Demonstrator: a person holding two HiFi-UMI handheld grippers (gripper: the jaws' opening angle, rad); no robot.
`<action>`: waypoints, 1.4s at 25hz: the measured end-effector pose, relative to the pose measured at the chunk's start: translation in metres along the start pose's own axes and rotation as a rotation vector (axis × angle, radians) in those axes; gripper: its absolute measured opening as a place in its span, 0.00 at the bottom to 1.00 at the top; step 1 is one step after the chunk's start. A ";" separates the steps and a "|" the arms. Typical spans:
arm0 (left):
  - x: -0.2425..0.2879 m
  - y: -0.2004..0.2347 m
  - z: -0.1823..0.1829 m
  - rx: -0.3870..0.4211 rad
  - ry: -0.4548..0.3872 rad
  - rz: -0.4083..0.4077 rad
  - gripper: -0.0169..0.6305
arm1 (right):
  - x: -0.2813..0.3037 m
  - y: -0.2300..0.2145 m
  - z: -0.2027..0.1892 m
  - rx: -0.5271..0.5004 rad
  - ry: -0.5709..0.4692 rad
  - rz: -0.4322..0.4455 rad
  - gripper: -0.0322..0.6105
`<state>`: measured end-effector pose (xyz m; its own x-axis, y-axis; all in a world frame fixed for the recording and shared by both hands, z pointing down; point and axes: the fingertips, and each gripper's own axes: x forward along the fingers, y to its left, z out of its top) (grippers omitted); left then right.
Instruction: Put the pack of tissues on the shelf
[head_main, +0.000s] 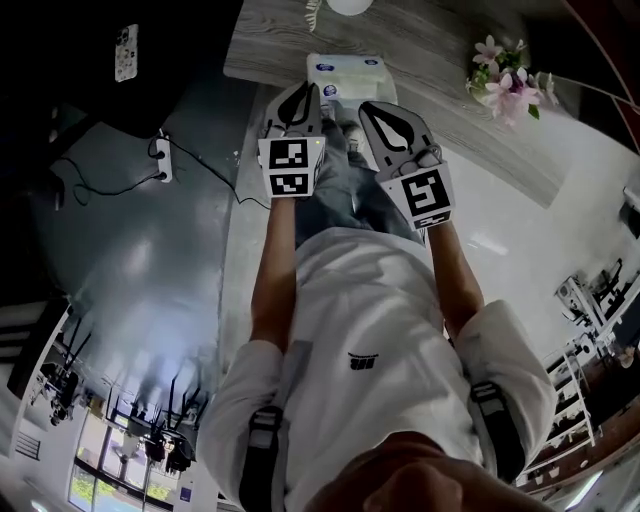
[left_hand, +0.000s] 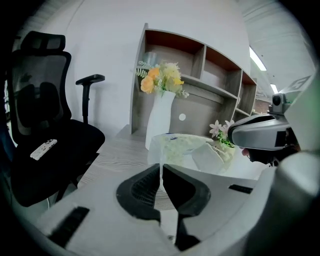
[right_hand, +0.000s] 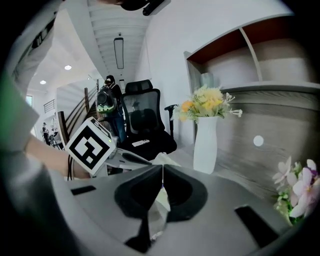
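The pack of tissues (head_main: 345, 74), white plastic wrap with blue print, is at the near edge of the grey wood desk (head_main: 420, 60). My left gripper (head_main: 303, 97) is shut on the wrap at the pack's left end. My right gripper (head_main: 376, 108) is shut on the wrap at its right end. In the left gripper view the pack (left_hand: 186, 150) bulges just beyond the closed jaws (left_hand: 161, 167). The right gripper view shows crumpled wrap (right_hand: 161, 207) pinched in that gripper (right_hand: 162, 167). The open-fronted shelf (left_hand: 210, 65) stands at the back of the desk. Whether the pack rests on the desk is unclear.
A white vase of yellow flowers (left_hand: 161, 117) stands before the shelf, and pink flowers (head_main: 505, 85) lie to the right. A black office chair (left_hand: 45, 125) with a phone (left_hand: 44, 148) on its seat is left of the desk. A power strip (head_main: 162, 160) lies on the floor.
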<state>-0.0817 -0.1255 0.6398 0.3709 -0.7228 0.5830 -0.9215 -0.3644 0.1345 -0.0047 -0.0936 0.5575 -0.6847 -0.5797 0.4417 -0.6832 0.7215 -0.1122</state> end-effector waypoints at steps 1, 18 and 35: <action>-0.005 -0.002 0.004 0.001 -0.004 0.004 0.09 | -0.004 0.000 0.003 -0.004 -0.006 0.000 0.09; -0.074 -0.042 0.089 0.050 -0.139 0.027 0.09 | -0.074 -0.001 0.073 -0.115 -0.119 0.002 0.09; -0.091 -0.045 0.179 0.107 -0.249 -0.050 0.09 | -0.097 -0.019 0.141 -0.163 -0.179 -0.073 0.09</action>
<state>-0.0538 -0.1482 0.4375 0.4449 -0.8195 0.3612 -0.8888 -0.4537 0.0652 0.0392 -0.1048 0.3908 -0.6791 -0.6796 0.2775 -0.6922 0.7186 0.0660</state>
